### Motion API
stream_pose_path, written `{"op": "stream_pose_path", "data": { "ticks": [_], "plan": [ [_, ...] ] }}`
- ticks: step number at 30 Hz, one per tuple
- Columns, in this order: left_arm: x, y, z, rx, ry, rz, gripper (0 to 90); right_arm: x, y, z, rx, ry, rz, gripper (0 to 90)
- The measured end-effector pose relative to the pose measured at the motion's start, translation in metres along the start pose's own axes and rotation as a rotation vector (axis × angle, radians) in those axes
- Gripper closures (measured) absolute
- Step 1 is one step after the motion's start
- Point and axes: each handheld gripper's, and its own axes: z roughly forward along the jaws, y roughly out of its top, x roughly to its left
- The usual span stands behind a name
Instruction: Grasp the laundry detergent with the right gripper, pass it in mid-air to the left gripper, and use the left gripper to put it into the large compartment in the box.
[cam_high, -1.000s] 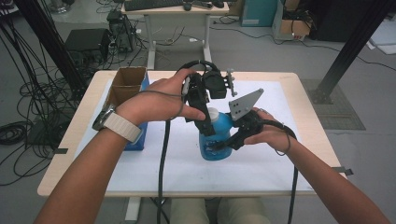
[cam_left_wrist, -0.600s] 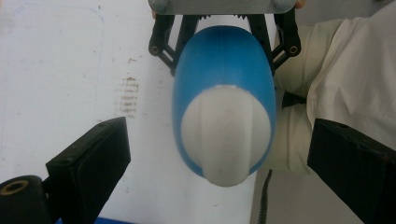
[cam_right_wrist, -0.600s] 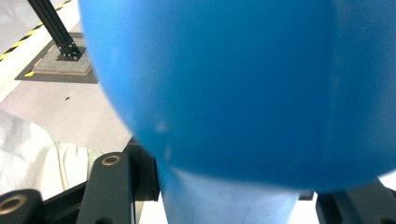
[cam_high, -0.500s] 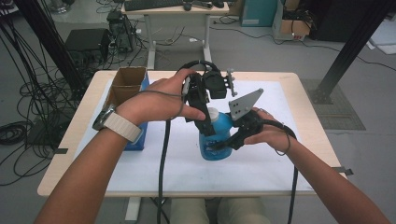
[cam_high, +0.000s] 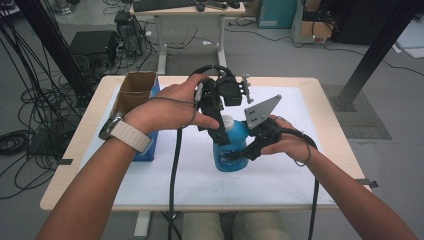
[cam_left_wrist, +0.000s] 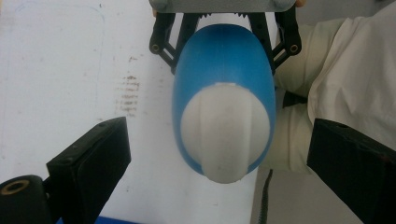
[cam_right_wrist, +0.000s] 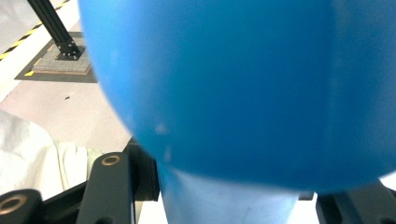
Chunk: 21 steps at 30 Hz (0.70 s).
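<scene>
The blue plastic bottle (cam_high: 231, 150) stands upright near the middle of the white mat (cam_high: 310, 165) on the table, its white cap (cam_left_wrist: 225, 133) on top. The right gripper (cam_high: 239, 154) is clamped across the bottle's lower body from the right, its jaws pinching the wall on both sides. The left gripper (cam_high: 220, 134) hangs above the cap, pointing down; in the left gripper view its jaws stand wide apart, one on either side of the cap and clear of it.

The bottle looks like smooth, rounded moulded plastic, so it is probably slippery and inclined to twist in a flat-padded grip. The wall likely gives a little under pressure; how full it is I cannot tell, so its weight is uncertain. The body, where it is held now, is the sound place for steadying. The cap has shallow ridges and tapers upward, so the left jaws should close low on it for purchase.

A cardboard box (cam_high: 134, 90) sits at the table's far left.
</scene>
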Motion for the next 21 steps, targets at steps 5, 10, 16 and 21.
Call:
{"op": "stream_pose_path", "data": {
  "ticks": [5,10,16,21],
  "plan": [
    [0.0,0.0001,-0.0001,0.002,0.0,0.003,6.5,0.0003,-0.0002,0.0003,0.003,-0.003,0.004,43.3],
    [-0.0001,0.0001,0.0,0.0,0.0,0.004,6.5,0.0004,-0.0001,0.0005,0.003,-0.001,0.005,43.3],
    [0.0,0.0005,0.0009,-0.003,-0.001,0.005,6.5,0.0003,0.0,0.0009,0.005,0.001,0.002,43.3],
    [0.0004,0.0015,0.0024,-0.001,-0.004,0.007,6.6,0.0005,0.0003,0.0013,0.005,0.0,0.002,43.4]
  ]
}}
